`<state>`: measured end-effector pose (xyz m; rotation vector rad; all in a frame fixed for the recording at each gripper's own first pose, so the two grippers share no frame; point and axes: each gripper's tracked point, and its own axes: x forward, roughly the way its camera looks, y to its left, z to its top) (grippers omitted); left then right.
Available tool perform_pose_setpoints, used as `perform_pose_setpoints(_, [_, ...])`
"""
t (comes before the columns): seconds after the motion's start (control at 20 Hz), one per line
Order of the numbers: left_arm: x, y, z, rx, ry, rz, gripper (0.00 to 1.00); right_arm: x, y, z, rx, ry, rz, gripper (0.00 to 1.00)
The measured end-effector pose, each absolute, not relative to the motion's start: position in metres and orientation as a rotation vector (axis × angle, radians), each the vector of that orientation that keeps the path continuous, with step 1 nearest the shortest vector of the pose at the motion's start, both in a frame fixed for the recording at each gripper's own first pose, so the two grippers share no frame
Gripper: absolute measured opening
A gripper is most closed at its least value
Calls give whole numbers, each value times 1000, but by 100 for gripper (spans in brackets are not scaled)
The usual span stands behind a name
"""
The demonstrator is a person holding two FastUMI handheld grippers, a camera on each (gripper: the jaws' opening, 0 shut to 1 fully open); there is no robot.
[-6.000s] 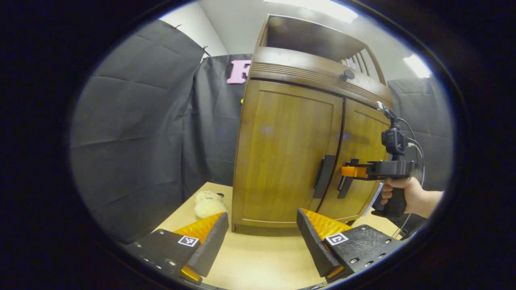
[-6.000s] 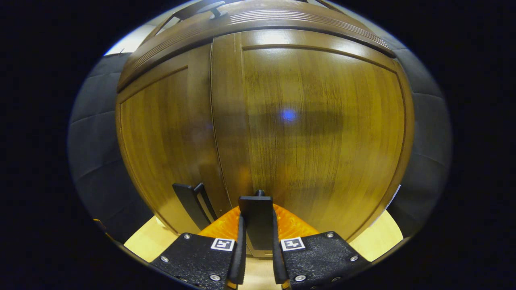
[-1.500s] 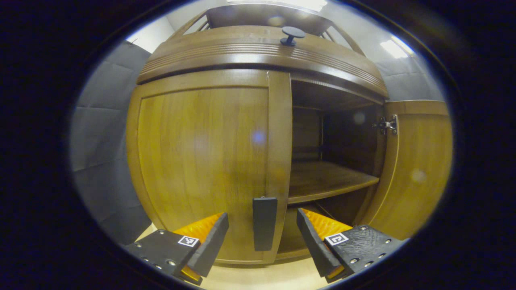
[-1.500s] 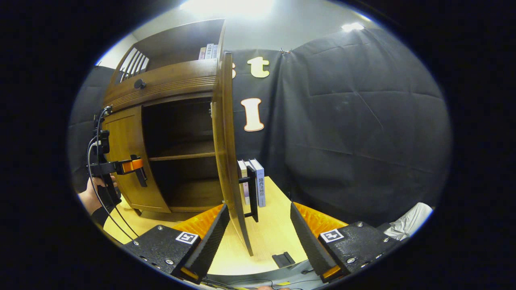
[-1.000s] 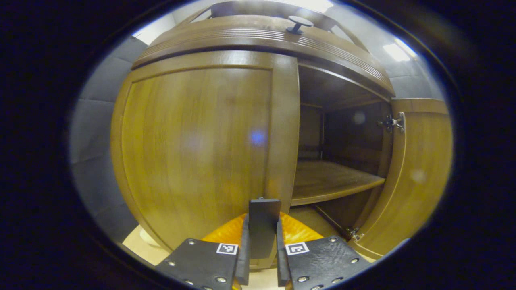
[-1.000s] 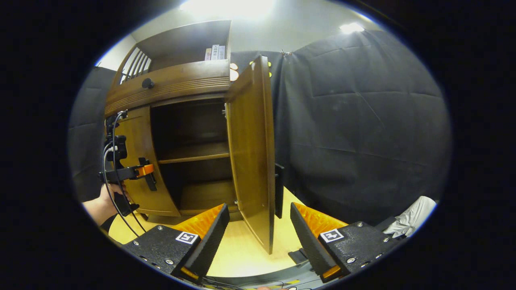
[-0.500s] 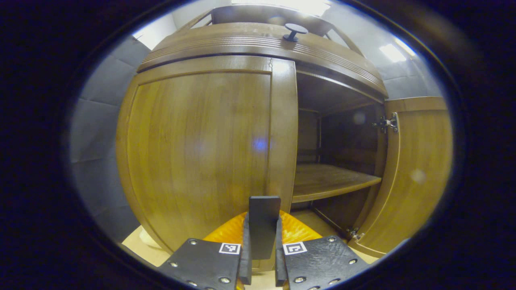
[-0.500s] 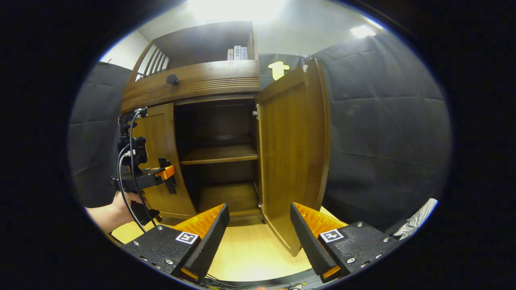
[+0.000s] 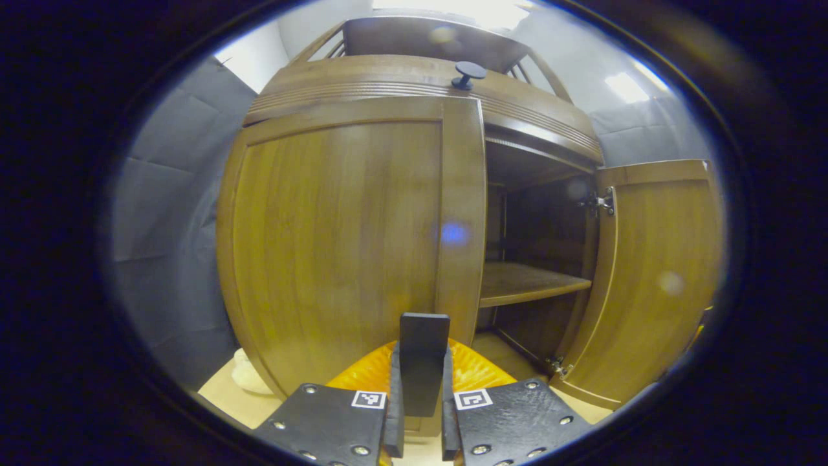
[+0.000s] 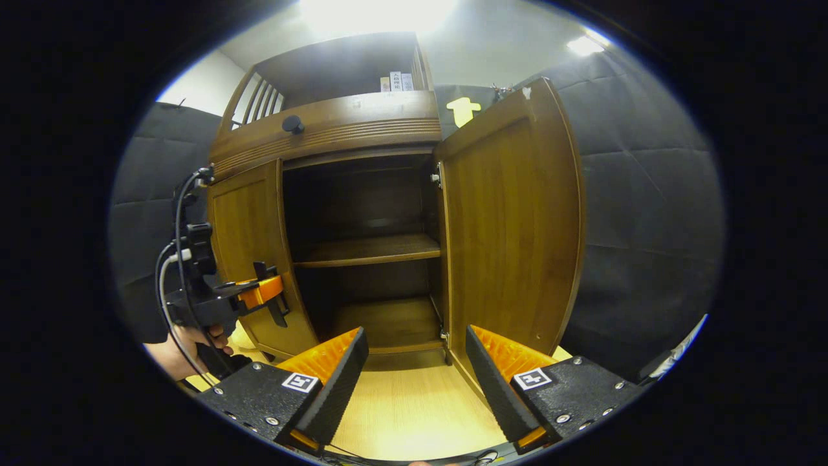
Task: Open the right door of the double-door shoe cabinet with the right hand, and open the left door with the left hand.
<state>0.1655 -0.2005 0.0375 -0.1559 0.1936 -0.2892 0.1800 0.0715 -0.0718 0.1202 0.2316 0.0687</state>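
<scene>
Brown wood with a glossy finish makes up the shoe cabinet [image 10: 336, 139], which stands on a pale wooden table [image 10: 407, 414] against the black cloth wall. In the right gripper view the right door [image 10: 511, 226] stands swung wide open, its inner face toward the camera, with a metal hinge [image 10: 438, 176] visible at its upper inner corner. The opened half exposes a dark interior with one shelf [image 10: 369, 249] across the middle and a bottom board below it. The right gripper [image 10: 414, 372] hangs in front of the open compartment with its fingers spread wide apart, gripping nothing and touching neither door. The left door [image 9: 343, 246] looks closed or very nearly so; the exact gap cannot be judged. In the left gripper view the left gripper [image 9: 419, 404] has both fingers drawn in against the flat dark handle [image 9: 422, 362] at the door's inner edge, one on each side of it. The right gripper view confirms this from the side, showing a hand [image 10: 187, 349] holding that tool at the handle. A round dark knob [image 9: 469, 72] sits on the drawer front above the doors. Books [image 10: 396, 82] stand on the open top shelf. A pale soft object [image 9: 249, 382] lies at the cabinet's left foot.
</scene>
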Motion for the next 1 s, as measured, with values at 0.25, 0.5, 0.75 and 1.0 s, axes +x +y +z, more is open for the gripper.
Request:
perform_pose_setpoints(0.25, [134,-183,36,-150,194,-296,24,185,74,-77,112,237,91,92])
perform_pose_setpoints(0.5, [108,-163,40,-171,198,-296,24,187,84,-81,111,249,115,94])
perform_pose_setpoints(0.75, [91,-150,44,-194,211,-310,17,186,98,-83,108,262,166,94])
perform_pose_setpoints(1.0, [79,-133,48,-178,205,-276,17,187,107,-82,91,263,206,94])
